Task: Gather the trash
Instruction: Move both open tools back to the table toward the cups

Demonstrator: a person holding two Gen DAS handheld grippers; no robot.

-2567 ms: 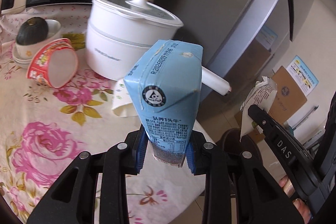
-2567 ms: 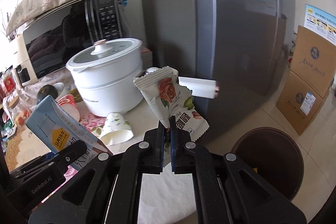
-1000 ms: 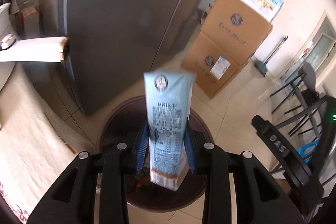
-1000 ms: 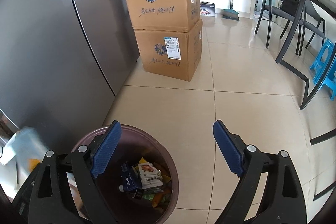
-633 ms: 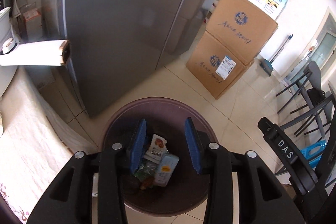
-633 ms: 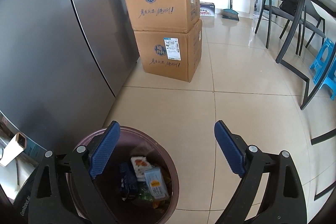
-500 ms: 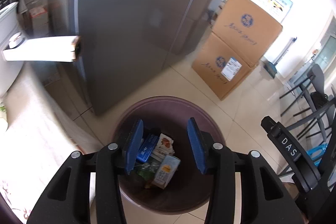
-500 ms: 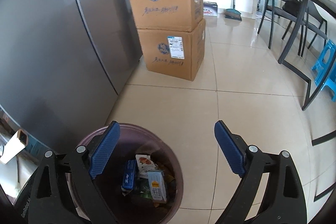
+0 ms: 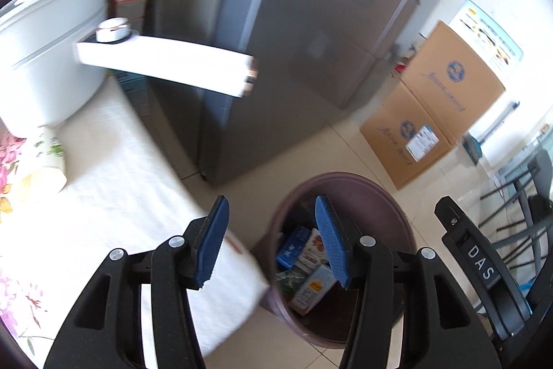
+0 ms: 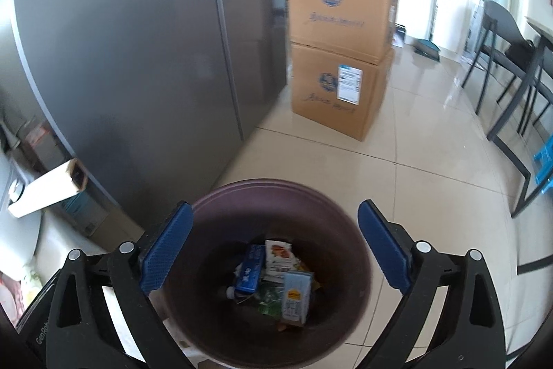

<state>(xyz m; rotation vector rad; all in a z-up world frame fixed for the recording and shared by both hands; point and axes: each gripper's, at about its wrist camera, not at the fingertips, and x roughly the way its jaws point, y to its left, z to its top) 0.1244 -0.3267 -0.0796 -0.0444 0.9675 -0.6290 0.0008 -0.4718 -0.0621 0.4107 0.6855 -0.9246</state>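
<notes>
A dark purple trash bin point(image 10: 276, 192) stands on the tiled floor beside the table and also shows in the left wrist view point(image 9: 373, 189). Inside lie the light blue milk carton point(image 10: 294, 298), the snack wrapper point(image 10: 279, 253) and a blue pack point(image 10: 249, 272). My right gripper point(image 10: 274, 251) is open and empty above the bin. My left gripper point(image 9: 273, 241) is open and empty over the table edge and the bin's left rim. A tipped paper cup point(image 9: 45, 158) with a floral print lies on the table.
A white pot point(image 9: 52, 44) with a long white handle point(image 9: 166, 63) stands on the table with the floral cloth point(image 9: 114, 196). A grey fridge point(image 10: 138, 51) is behind. Stacked cardboard boxes point(image 10: 340, 57) and dark chairs point(image 10: 511, 57) stand on the floor.
Both grippers let go of their trash: the milk carton and snack wrapper now lie in the bin. My left gripper has swung left, back toward the table.
</notes>
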